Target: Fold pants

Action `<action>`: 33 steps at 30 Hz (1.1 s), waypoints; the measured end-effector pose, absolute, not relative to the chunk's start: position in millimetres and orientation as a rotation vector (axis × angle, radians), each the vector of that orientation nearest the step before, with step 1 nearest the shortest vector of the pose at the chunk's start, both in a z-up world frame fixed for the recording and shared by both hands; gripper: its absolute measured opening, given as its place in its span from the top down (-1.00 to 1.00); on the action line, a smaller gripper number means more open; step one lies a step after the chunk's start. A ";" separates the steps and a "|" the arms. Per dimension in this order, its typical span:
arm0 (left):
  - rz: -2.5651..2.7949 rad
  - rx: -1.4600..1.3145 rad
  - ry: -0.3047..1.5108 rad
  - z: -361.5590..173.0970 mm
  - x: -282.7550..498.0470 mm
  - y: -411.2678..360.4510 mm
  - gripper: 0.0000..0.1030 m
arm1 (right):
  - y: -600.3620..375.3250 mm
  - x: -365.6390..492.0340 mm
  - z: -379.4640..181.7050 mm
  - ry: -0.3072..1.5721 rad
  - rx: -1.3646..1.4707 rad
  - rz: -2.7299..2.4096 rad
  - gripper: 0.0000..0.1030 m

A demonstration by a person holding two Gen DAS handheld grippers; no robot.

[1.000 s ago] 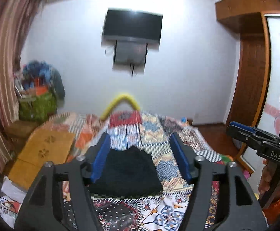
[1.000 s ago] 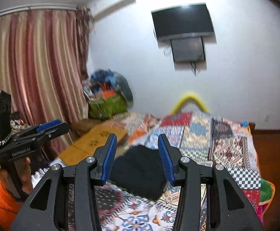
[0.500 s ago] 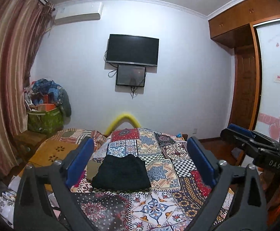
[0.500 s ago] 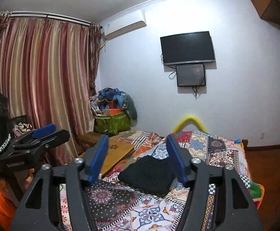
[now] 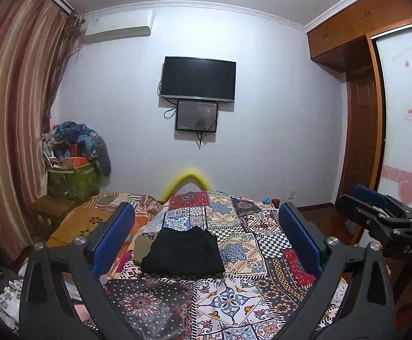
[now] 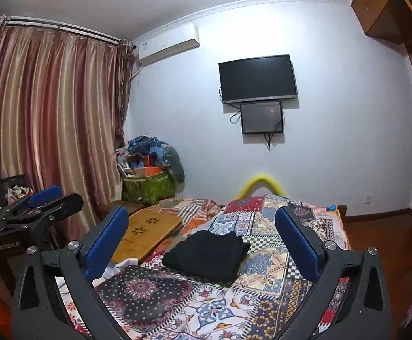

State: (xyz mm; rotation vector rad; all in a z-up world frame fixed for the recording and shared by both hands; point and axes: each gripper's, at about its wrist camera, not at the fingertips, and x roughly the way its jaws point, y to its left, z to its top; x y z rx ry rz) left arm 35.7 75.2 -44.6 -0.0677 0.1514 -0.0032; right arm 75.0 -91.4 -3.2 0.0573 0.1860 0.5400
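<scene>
The black pants lie folded in a neat pile on the patchwork bedcover, ahead of me. My left gripper has its jaws opening, nearly at their widest, and nothing is between them. My right gripper has its jaws opening too, and they are also empty

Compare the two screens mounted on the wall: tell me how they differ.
The upper screen is clearly larger and wider than the lower screen. The upper screen's face is plain black, while the lower screen looks greyer with faint reflections. Loose cables loop beside and hang below the lower screen; the upper screen shows only a cable at its left edge. Both are dark, rectangular and fixed flat to the same white wall.
</scene>
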 end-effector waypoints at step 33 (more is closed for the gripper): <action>-0.028 -0.057 0.143 -47.7 32.0 67.3 -1.00 | -91.9 62.8 -3.8 0.175 0.058 0.540 -1.00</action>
